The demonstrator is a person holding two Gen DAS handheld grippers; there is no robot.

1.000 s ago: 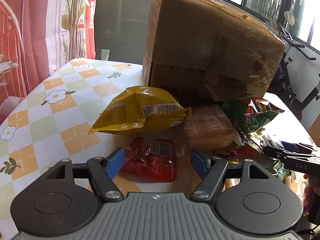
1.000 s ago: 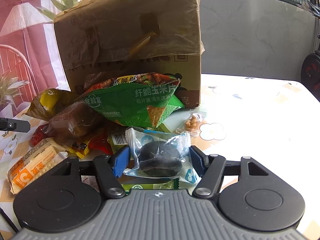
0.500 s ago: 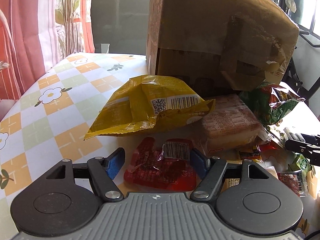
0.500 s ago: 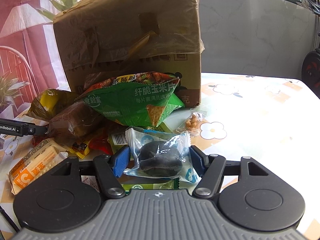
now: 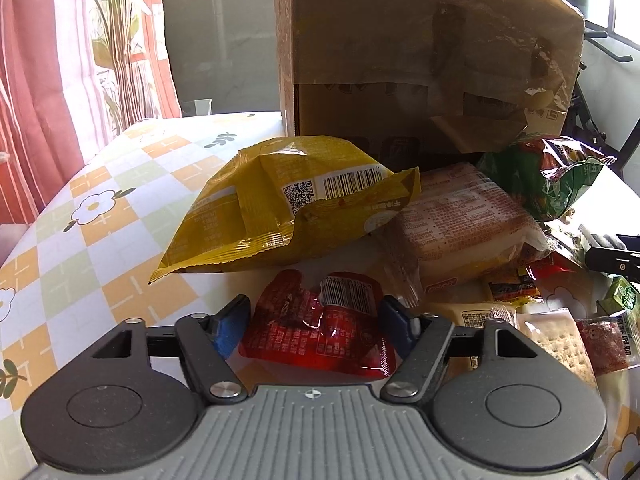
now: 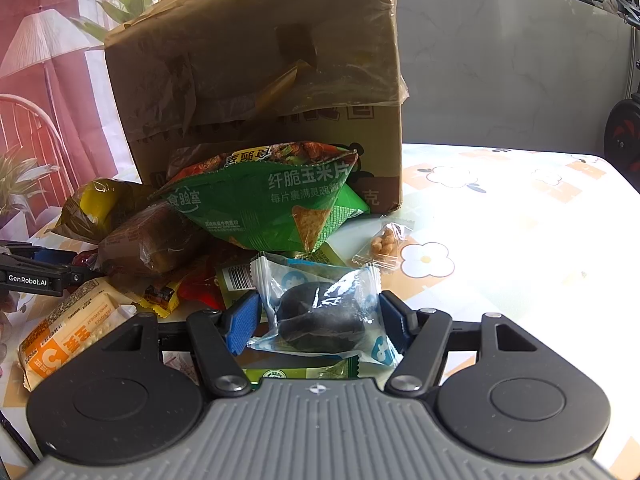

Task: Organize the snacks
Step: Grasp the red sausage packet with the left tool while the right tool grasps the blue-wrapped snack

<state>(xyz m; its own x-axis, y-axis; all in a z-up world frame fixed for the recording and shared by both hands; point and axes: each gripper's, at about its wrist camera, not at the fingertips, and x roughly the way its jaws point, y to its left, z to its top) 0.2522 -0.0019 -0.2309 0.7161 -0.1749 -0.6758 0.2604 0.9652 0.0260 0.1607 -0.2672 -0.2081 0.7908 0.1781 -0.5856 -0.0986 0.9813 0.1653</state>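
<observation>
On the floral tablecloth (image 5: 100, 248), my left gripper (image 5: 314, 320) has just been closing around the red sachet (image 5: 320, 324), pads not yet clamped; right gripper (image 6: 316, 318) brackets the dark cake packet (image 6: 320, 316), grip unclear; next: squeeze, lift toward the cardboard box (image 5: 420, 60).

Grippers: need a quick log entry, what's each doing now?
Left gripper: open, jaws just closing around red packet.
Right gripper: shut on dark bun packet.

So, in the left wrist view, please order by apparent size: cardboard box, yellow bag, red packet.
1. cardboard box
2. yellow bag
3. red packet, although it lies nearest the camera, so its true size is probably smaller still.
</observation>
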